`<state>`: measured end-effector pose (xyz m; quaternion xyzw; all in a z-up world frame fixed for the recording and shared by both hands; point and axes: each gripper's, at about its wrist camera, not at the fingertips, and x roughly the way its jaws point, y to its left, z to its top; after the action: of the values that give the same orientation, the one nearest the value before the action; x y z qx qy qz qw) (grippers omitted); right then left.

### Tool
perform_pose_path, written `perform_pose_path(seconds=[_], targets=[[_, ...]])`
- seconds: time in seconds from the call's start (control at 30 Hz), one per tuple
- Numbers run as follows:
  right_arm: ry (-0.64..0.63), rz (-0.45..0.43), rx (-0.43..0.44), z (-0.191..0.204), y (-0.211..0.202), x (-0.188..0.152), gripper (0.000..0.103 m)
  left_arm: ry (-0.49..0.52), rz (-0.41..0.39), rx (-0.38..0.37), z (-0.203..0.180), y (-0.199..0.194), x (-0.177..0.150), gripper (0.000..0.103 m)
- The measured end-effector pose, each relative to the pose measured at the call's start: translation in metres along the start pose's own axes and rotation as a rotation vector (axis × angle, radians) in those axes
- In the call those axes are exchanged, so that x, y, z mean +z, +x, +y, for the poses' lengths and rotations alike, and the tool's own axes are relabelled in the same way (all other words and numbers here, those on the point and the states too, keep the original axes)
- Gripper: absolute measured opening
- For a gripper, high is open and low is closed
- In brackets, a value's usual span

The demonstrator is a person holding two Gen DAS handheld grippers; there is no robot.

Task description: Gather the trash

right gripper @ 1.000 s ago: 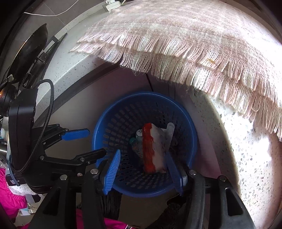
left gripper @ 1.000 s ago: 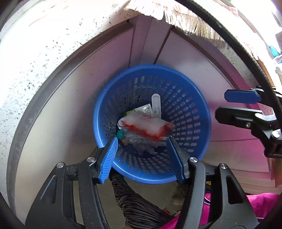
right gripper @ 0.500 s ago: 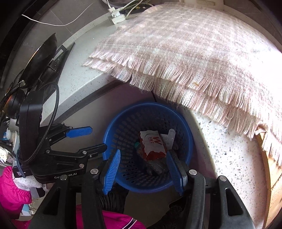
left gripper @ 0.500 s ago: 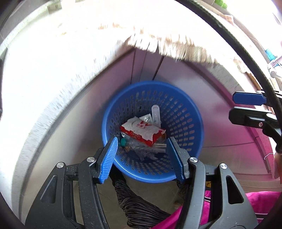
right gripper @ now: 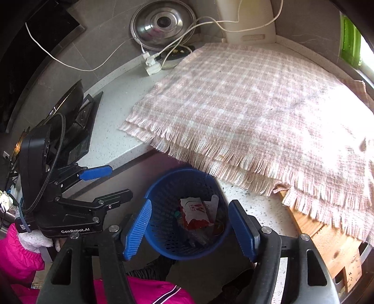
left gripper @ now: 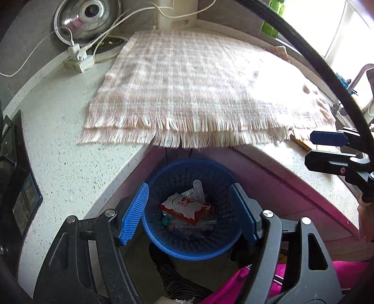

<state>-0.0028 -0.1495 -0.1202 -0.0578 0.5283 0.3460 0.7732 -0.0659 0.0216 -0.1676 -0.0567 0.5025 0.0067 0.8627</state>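
Observation:
A blue mesh basket [left gripper: 191,247] stands on the floor under the counter edge, holding a red and white packet [left gripper: 187,207], a white tube [left gripper: 198,189] and other scraps. High above it, my left gripper [left gripper: 188,187] has its jaws opening with nothing between them. In the right wrist view the same basket [right gripper: 161,187] and packet [right gripper: 195,212] lie below my right gripper [right gripper: 190,202], whose jaws are also opening and hold nothing. Each gripper shows in the other's view: the right gripper [left gripper: 327,149] at the right edge, the left gripper [right gripper: 102,184] at the left.
A pink plaid fringed cloth [left gripper: 198,88] covers the speckled counter [left gripper: 60,149] and overhangs its edge above the basket. A power strip with white cables [left gripper: 78,59] and a steel lid [left gripper: 86,18] sit at the back. A wooden board [right gripper: 327,238] lies under the cloth. A pink sleeve [right gripper: 21,252] is near.
Both grippers have risen away from the basket, so the countertop and cloth have come into view. Both pairs of jaws stand wider. The blurred packet has settled in the basket.

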Motion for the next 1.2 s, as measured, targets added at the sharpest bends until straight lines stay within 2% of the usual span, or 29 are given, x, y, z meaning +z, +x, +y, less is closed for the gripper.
perform_pose_path(seconds=[0.07, 0.13, 0.17, 0.27, 0.37, 0.47, 0.63, 0.67, 0.7, 0.73, 0.87, 0.9, 0.97, 1.2], targets=[[0.01, -0.032, -0.023, -0.003, -0.012, 0.003, 0.074, 0.003, -0.039, 0.003, -0.003, -0.01, 0.01, 0.074], [0.018, -0.067, -0.049, -0.007, -0.024, 0.006, 0.081, 0.007, -0.089, 0.011, -0.008, -0.021, 0.021, 0.075], [0.024, -0.092, -0.058, -0.009, -0.03, 0.007, 0.088, 0.008, -0.115, 0.013, -0.01, -0.028, 0.027, 0.075], [0.046, -0.158, -0.085, -0.015, -0.047, 0.014, 0.089, 0.003, -0.197, 0.013, -0.019, -0.045, 0.045, 0.084], [0.066, -0.213, -0.113, -0.021, -0.064, 0.02, 0.091, 0.001, -0.275, -0.01, -0.028, -0.059, 0.062, 0.086], [0.081, -0.274, -0.142, -0.027, -0.079, 0.025, 0.097, 0.025, -0.319, -0.014, -0.039, -0.066, 0.078, 0.09], [0.118, -0.34, -0.177, -0.039, -0.1, 0.028, 0.097, 0.067, -0.381, -0.016, -0.058, -0.078, 0.093, 0.091], [0.124, -0.351, -0.185, -0.04, -0.103, 0.029, 0.097, 0.07, -0.394, -0.01, -0.062, -0.081, 0.096, 0.094], [0.128, -0.362, -0.194, -0.042, -0.105, 0.029, 0.097, 0.069, -0.408, 0.0, -0.065, -0.084, 0.099, 0.102], [0.133, -0.375, -0.206, -0.042, -0.109, 0.029, 0.097, 0.068, -0.425, 0.007, -0.067, -0.088, 0.103, 0.103], [0.146, -0.439, -0.251, -0.046, -0.128, 0.026, 0.097, 0.075, -0.469, -0.035, -0.074, -0.102, 0.117, 0.103], [0.149, -0.453, -0.264, -0.046, -0.132, 0.026, 0.103, 0.077, -0.468, -0.052, -0.076, -0.103, 0.121, 0.103], [0.156, -0.491, -0.287, -0.047, -0.14, 0.026, 0.103, 0.068, -0.486, -0.072, -0.078, -0.108, 0.126, 0.103], [0.153, -0.545, -0.334, -0.048, -0.158, 0.03, 0.103, 0.084, -0.559, -0.074, -0.088, -0.124, 0.139, 0.103]])
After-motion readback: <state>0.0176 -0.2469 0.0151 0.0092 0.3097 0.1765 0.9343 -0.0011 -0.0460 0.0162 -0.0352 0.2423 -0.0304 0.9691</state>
